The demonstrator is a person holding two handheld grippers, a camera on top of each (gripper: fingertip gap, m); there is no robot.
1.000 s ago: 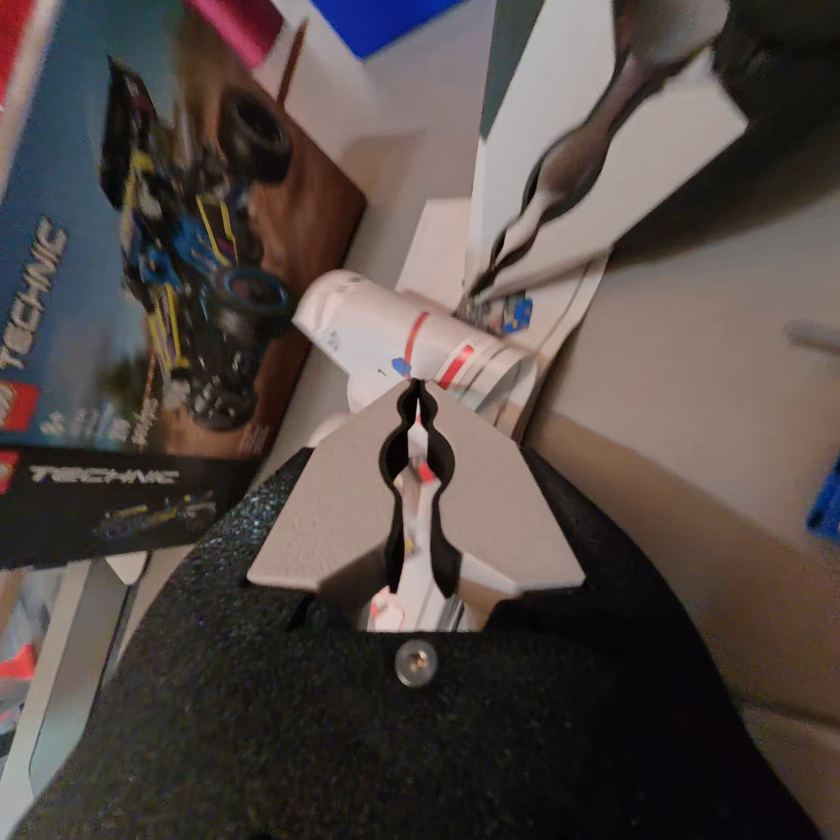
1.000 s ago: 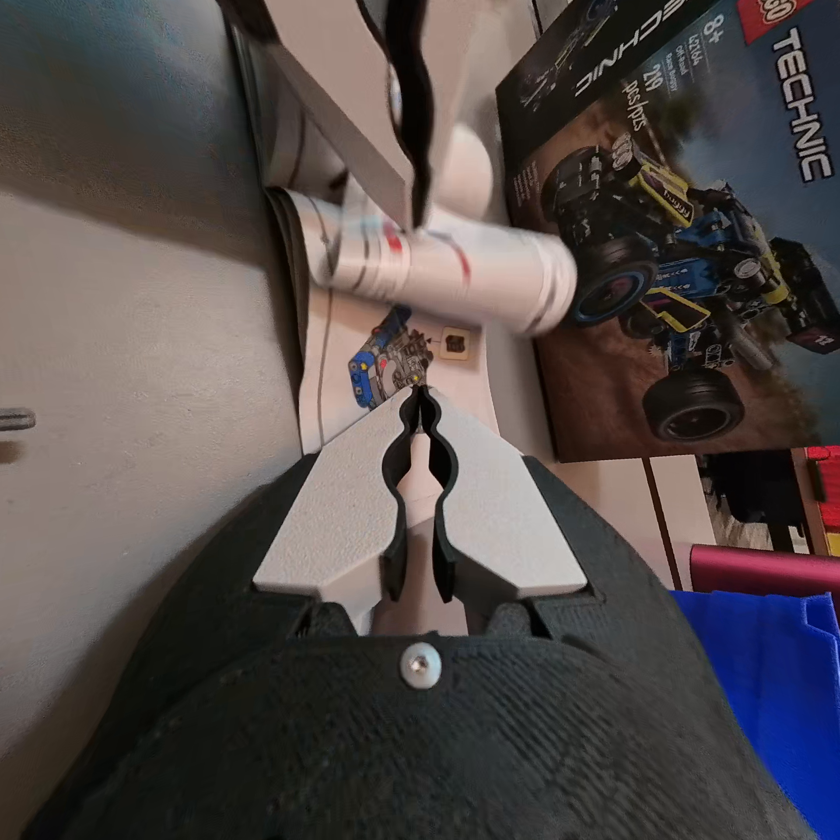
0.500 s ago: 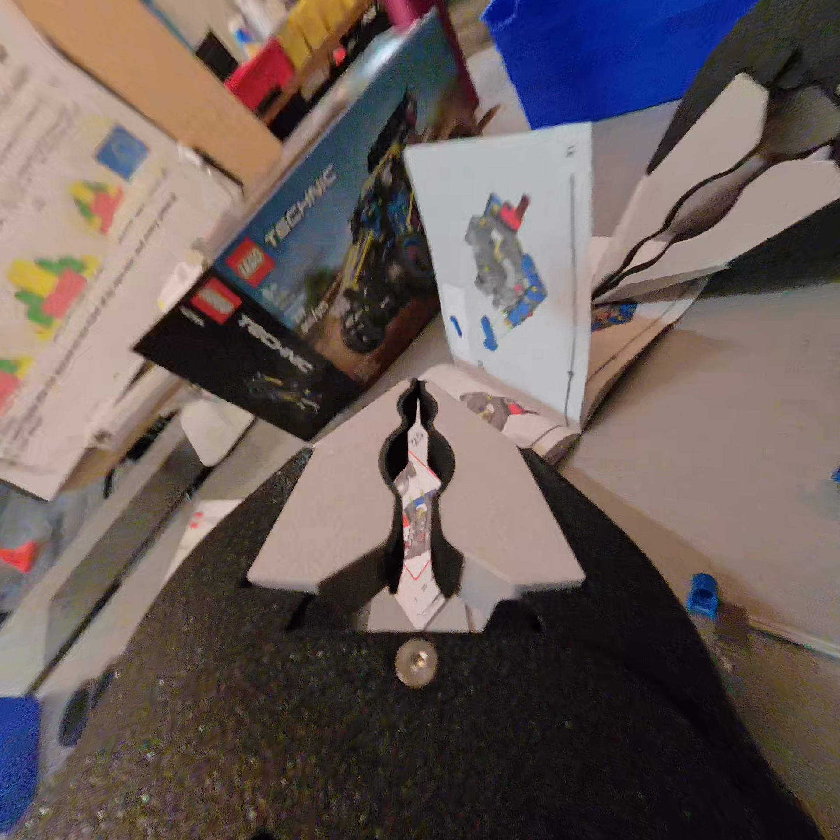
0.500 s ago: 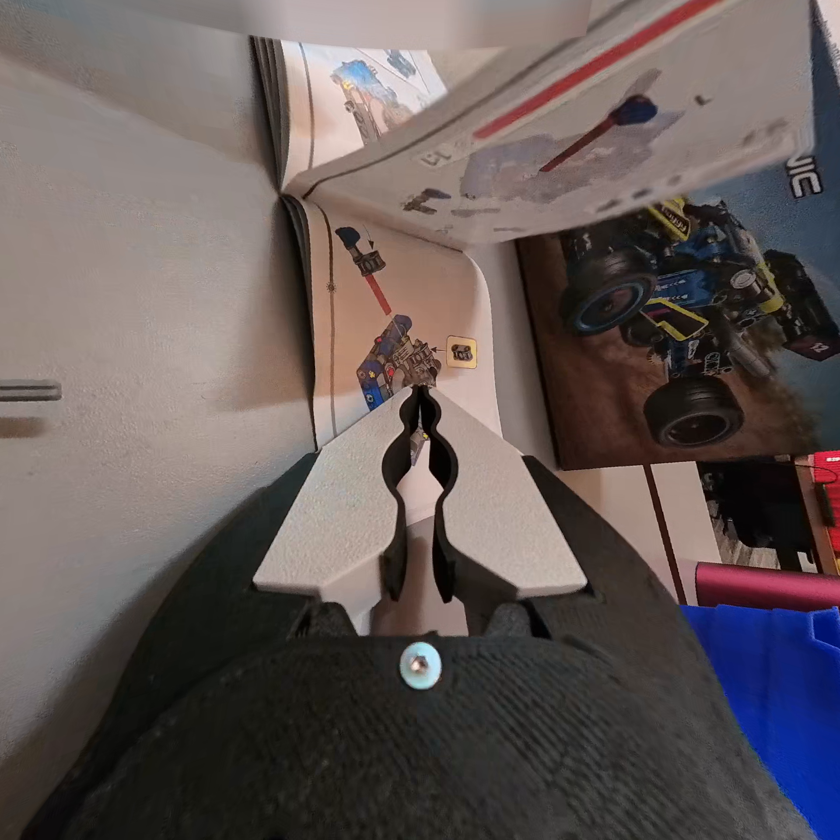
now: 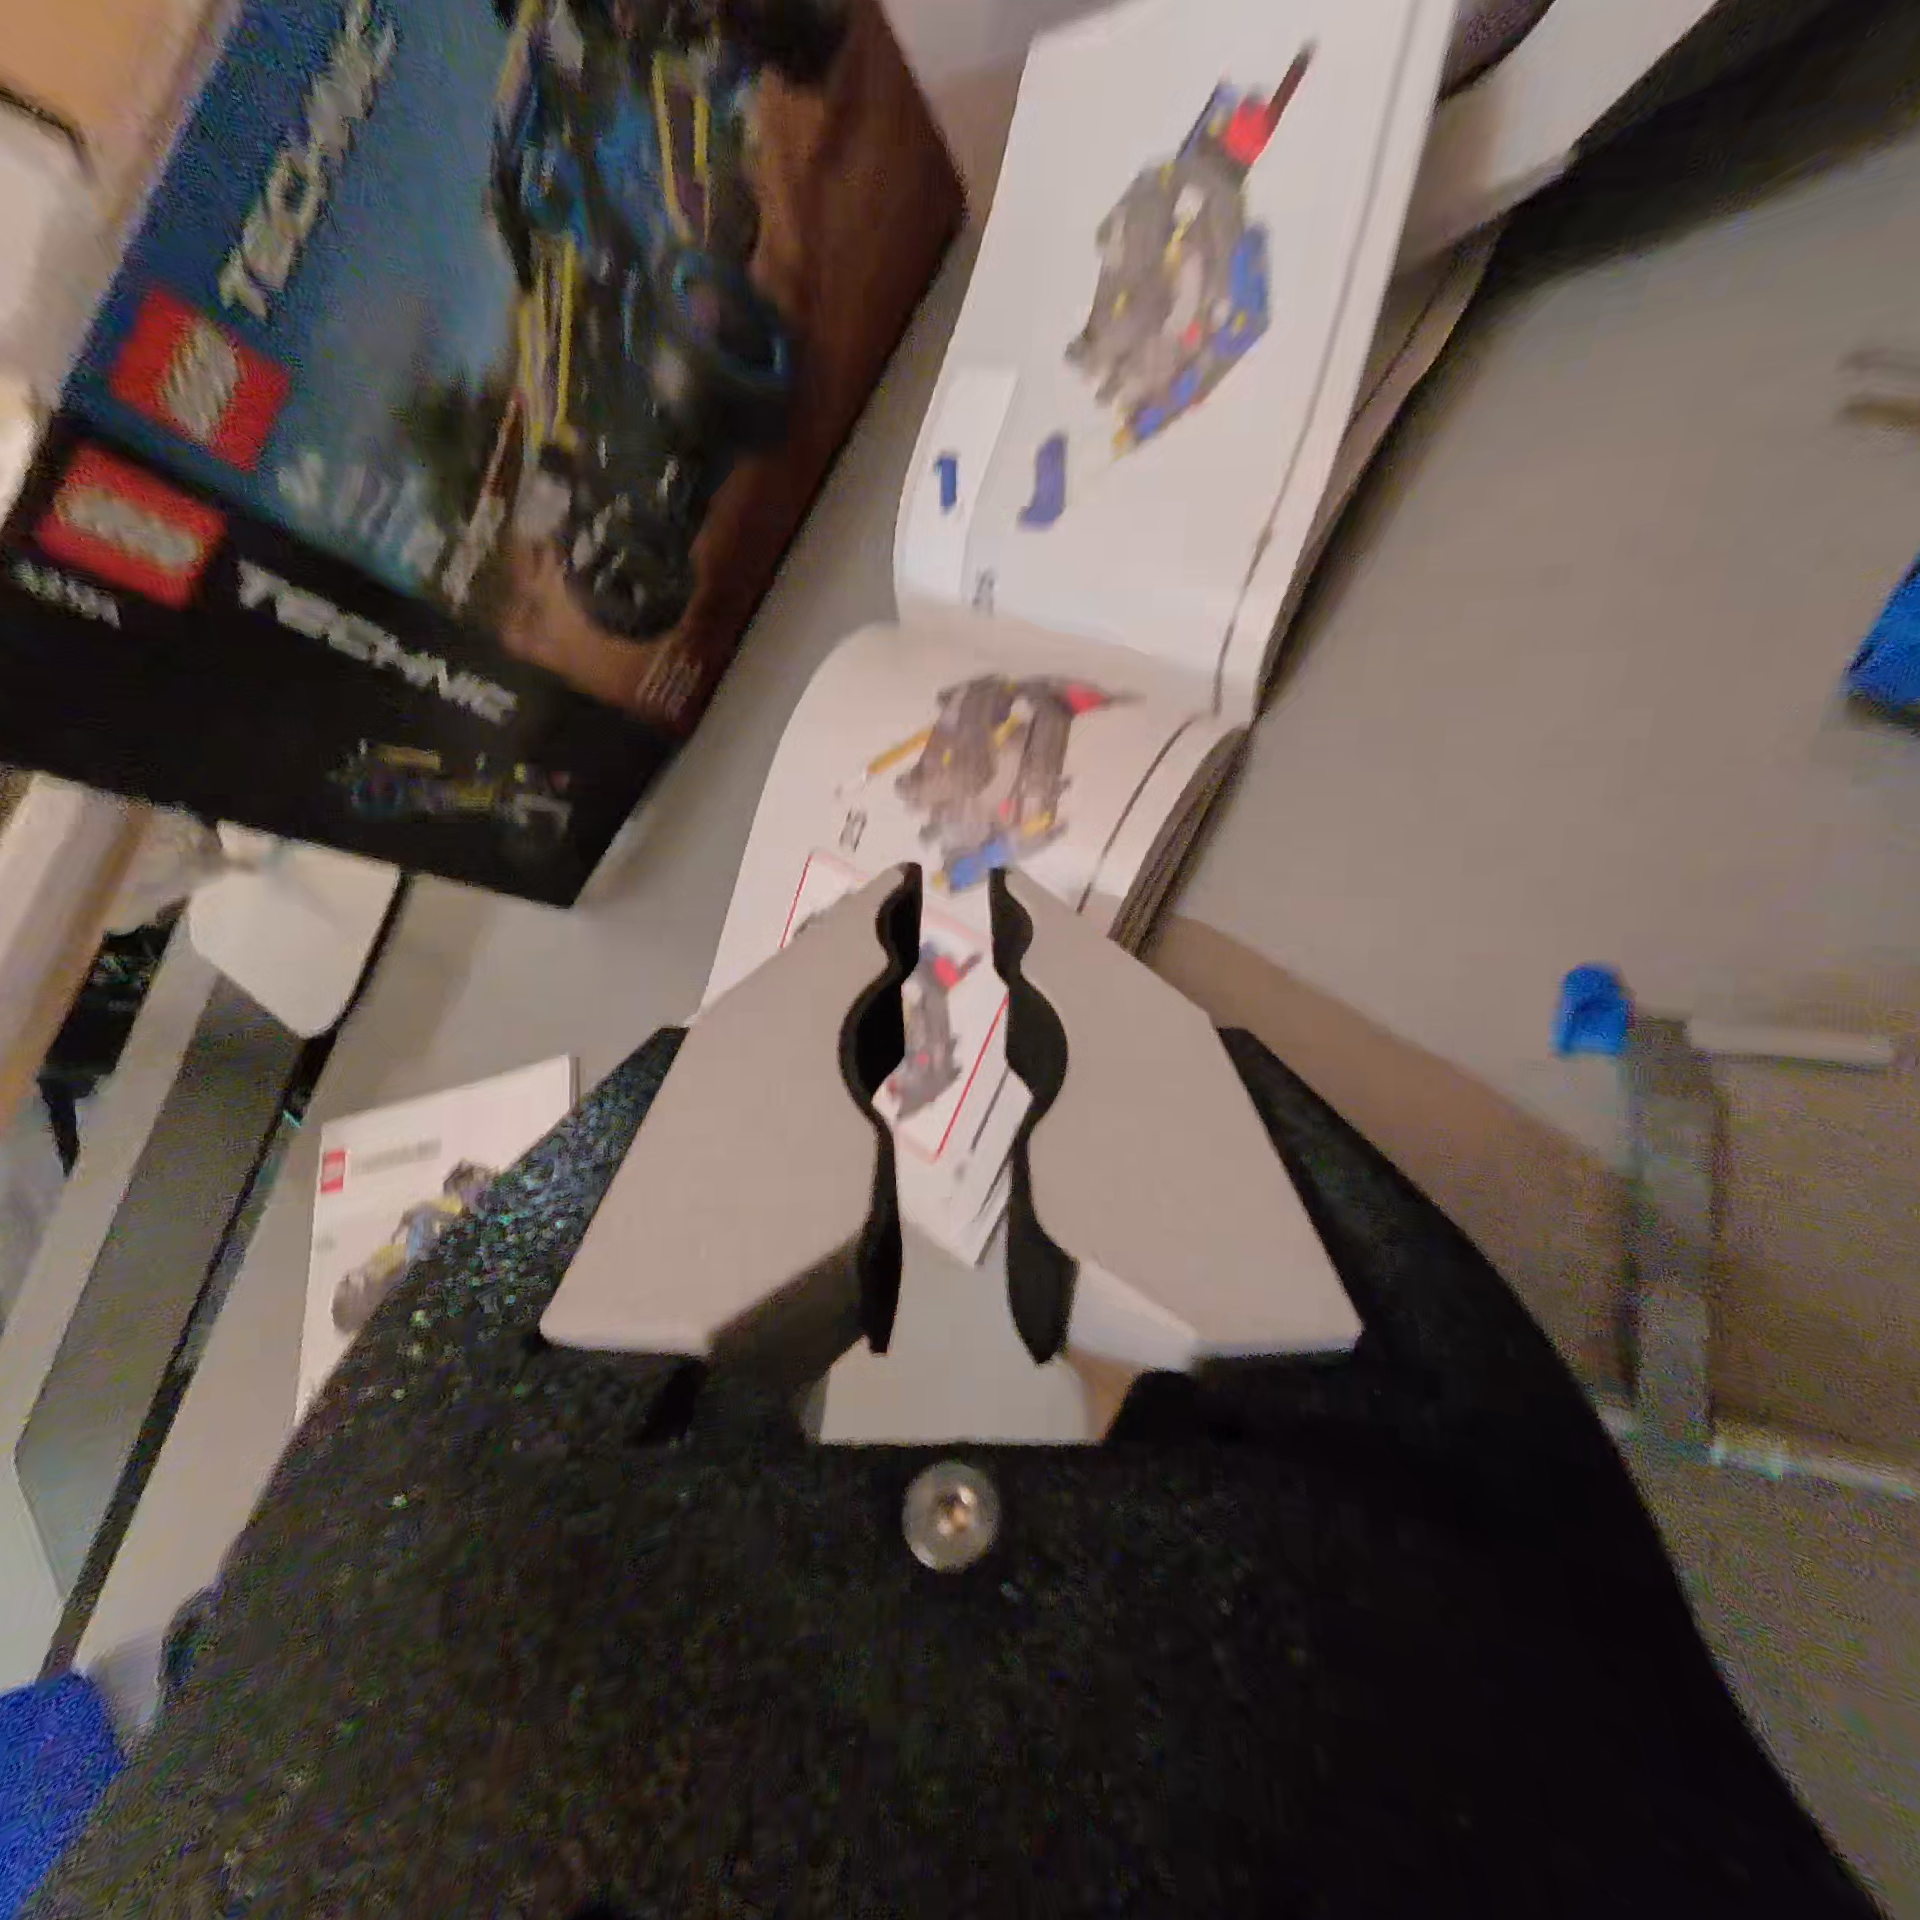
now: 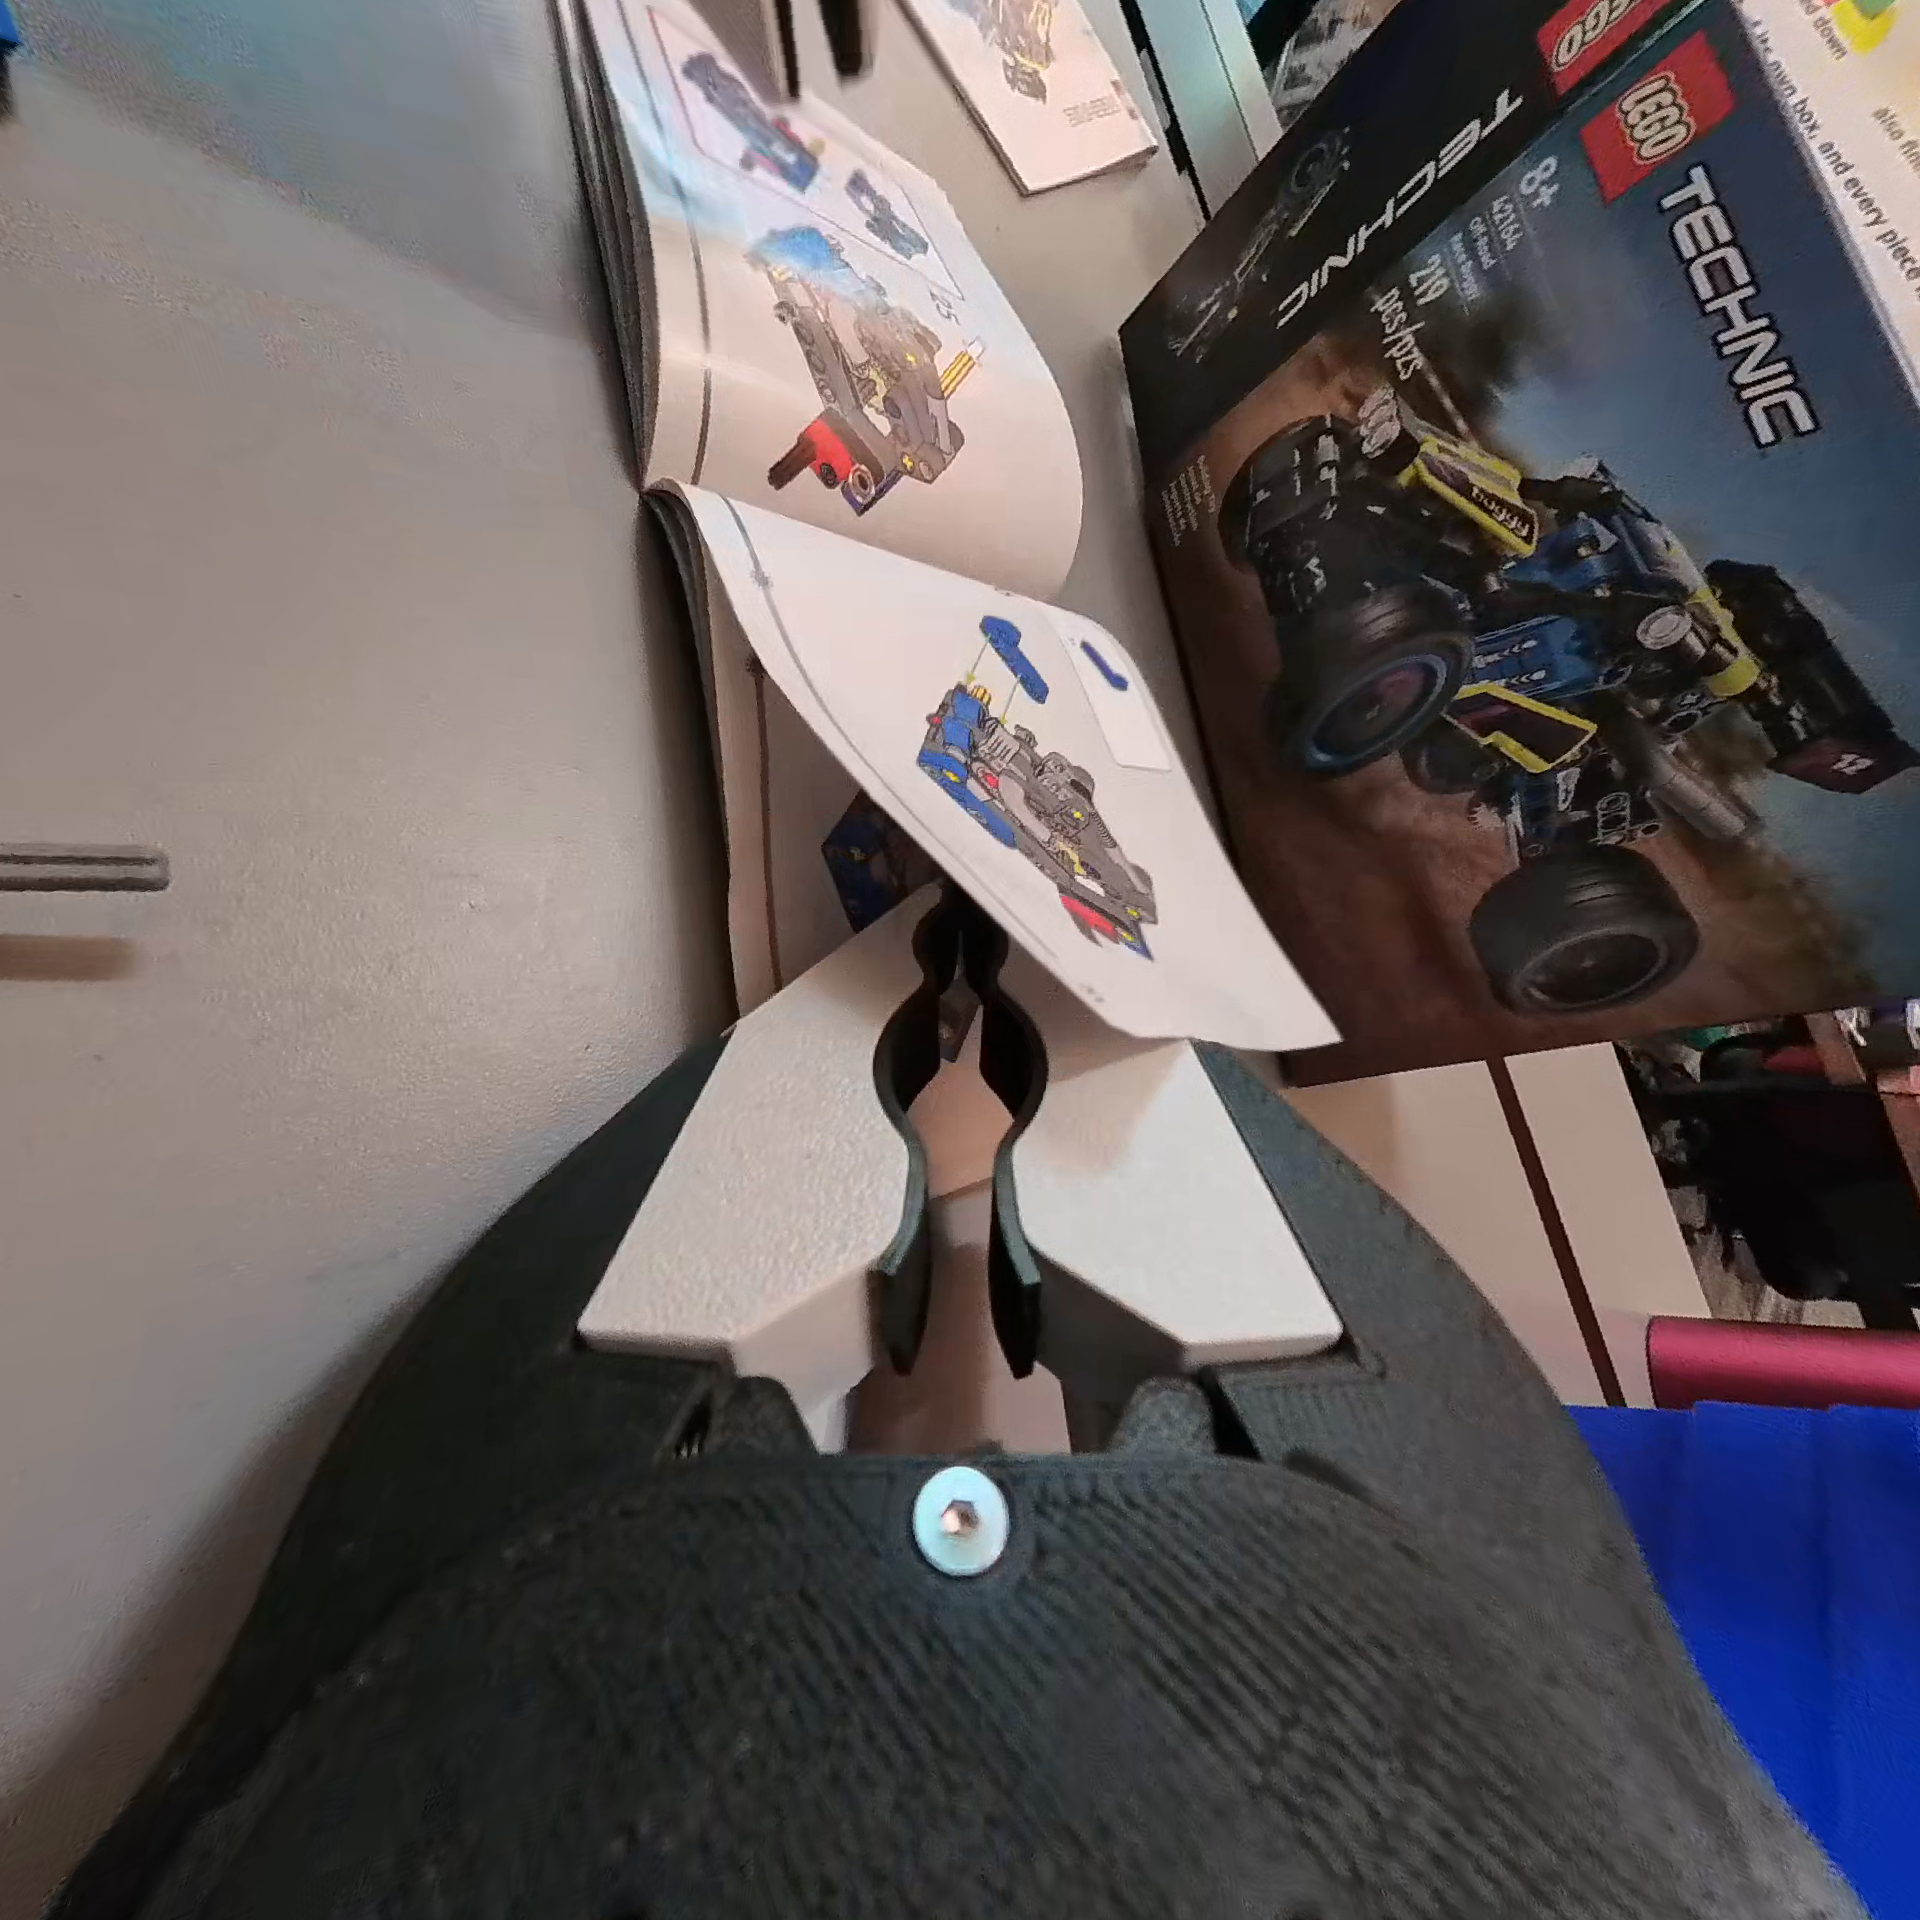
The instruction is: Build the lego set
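The open instruction booklet (image 5: 1143,364) lies on the pale table, next to the Lego box (image 5: 468,364). My left gripper (image 5: 956,883) hovers over the booklet's near page, jaws a little apart and holding nothing. In the right wrist view the booklet (image 6: 862,364) lies ahead with one page (image 6: 1039,790) curling up loose over the right finger. My right gripper (image 6: 958,920) is shut, its tips resting on the lower pages by the spine. The box (image 6: 1507,623) stands to its right.
A second, closed booklet (image 5: 416,1195) lies near the table's left edge. Small blue Lego pieces (image 5: 1584,1008) lie on the right by a grey frame (image 5: 1662,1195). A grey axle (image 6: 83,868) lies on the table. A blue bag (image 6: 1766,1610) sits at lower right. The left gripper's tips are roughly 15 cm from the right gripper's.
My left gripper lifted a page over, then opened and let it go; the turned pages now lie curled on the booklet. My right gripper stayed shut on the booklet.
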